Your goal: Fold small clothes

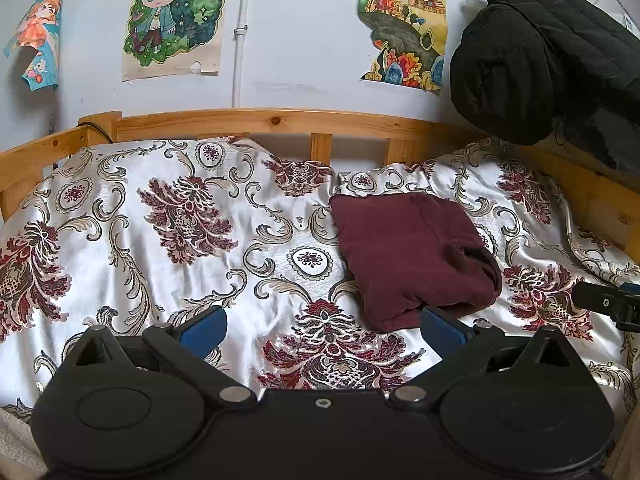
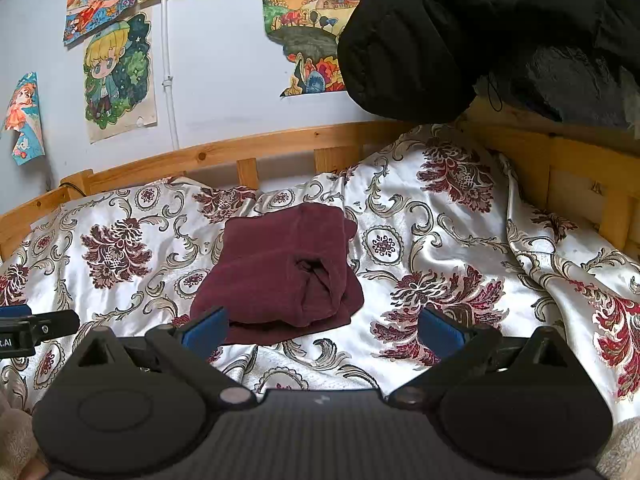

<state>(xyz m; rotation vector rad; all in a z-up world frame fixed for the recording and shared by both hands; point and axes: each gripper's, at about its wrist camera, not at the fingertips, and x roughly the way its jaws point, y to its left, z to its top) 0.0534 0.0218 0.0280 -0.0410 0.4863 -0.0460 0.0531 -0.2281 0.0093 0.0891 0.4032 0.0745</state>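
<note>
A small maroon garment lies folded into a compact bundle on the patterned satin bedspread. It also shows in the right wrist view. My left gripper is open and empty, hovering just in front of the garment's near edge, its right pad close to the cloth. My right gripper is open and empty, with its left pad near the garment's front left corner. The right gripper's tip shows at the right edge of the left wrist view. The left gripper's tip shows at the left edge of the right wrist view.
A wooden bed rail runs along the back and right side. A black quilted jacket hangs at the right over the rail. Posters are on the wall behind. A fuzzy cream blanket lies at the near corners.
</note>
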